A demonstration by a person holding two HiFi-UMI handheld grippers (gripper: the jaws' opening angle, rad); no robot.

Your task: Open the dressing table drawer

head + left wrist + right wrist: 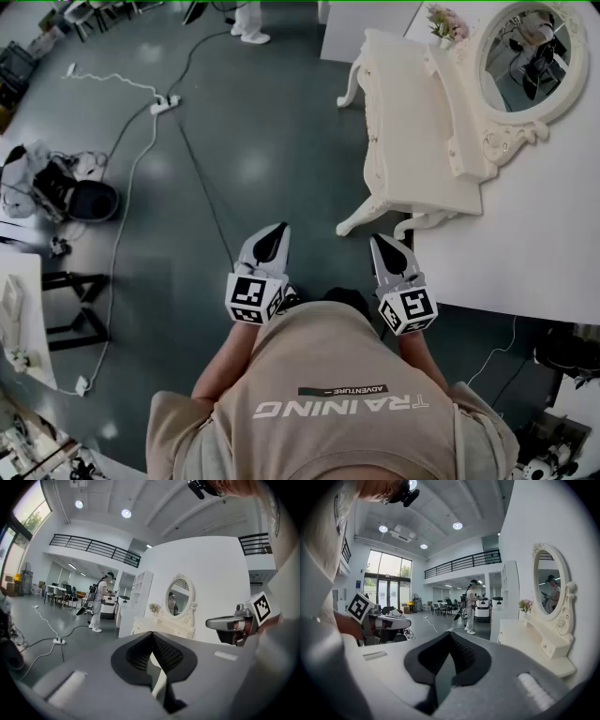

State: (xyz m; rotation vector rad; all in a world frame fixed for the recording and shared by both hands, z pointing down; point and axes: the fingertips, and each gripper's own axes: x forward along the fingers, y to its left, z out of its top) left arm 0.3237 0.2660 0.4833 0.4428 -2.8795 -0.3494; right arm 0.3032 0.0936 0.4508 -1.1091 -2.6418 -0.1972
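Left claw and right claw are both pinched together, empty, short of the dressing table ahead on the right; its drawer looks closed, so all the opening is left

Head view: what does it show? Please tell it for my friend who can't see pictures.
From above, a person holds the left gripper and the right gripper, both shut and empty, short of a cream dressing table ahead on the right. Its oval mirror backs onto a white wall; cables cross the grey floor.
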